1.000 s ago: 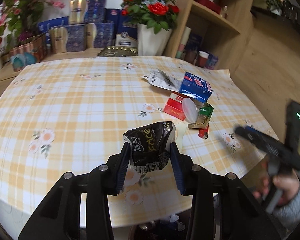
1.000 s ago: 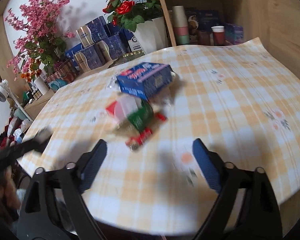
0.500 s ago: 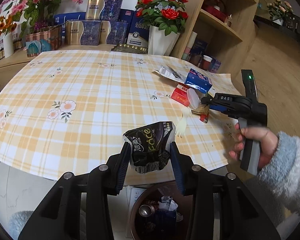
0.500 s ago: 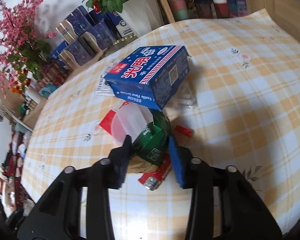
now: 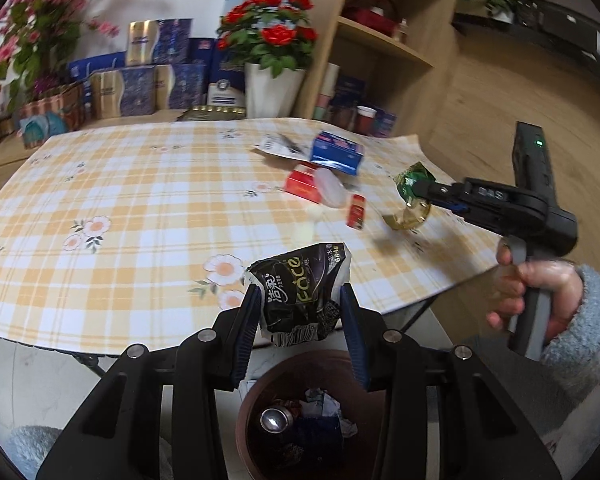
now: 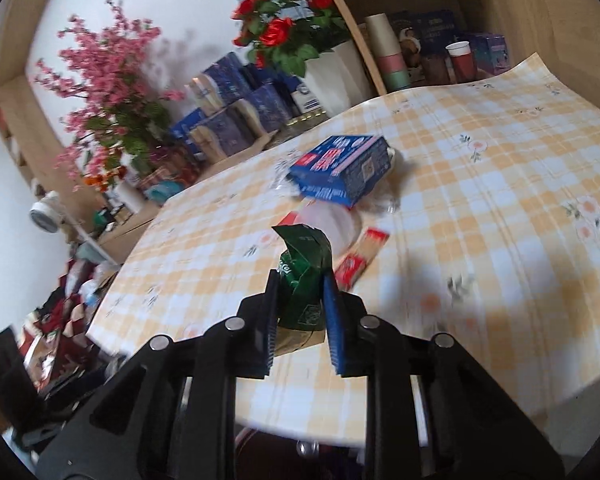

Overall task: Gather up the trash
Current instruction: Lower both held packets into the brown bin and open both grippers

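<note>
1. Left wrist view: my left gripper (image 5: 300, 320) is at a middling width, both blue pads pressed on a crumpled black wrapper (image 5: 302, 298) with white and green lettering. It hangs past the near edge of the checked table (image 5: 140, 208).
2. Only this view shows the brown bin (image 5: 308, 412) directly below the wrapper, on the floor, with a metal can end and scraps inside.
3. Same view, right side: my right hand (image 5: 536, 296), in a fuzzy blue sleeve, grips the handle of the right gripper (image 5: 416, 192), seen from the side. A green carton (image 5: 412, 180) sticks out of its tip, off the cloth, above the table's right edge; a gold-brown part hangs under it.
4. Right wrist view: the right gripper (image 6: 300, 300) is narrow, its jaws closing, pads against both sides of the green carton (image 6: 304, 276). The carton's folded top stands above the pads.
5. This view gives the remaining trash closer: a blue box (image 6: 342, 172) on clear plastic, a white round lid (image 6: 332, 224), a red and tan packet (image 6: 360, 256) just right of the carton. The left view adds a red box (image 5: 302, 184) under the lid.
6. The picture is blurred here; the bin shows only as a dark rim at the bottom.
</note>
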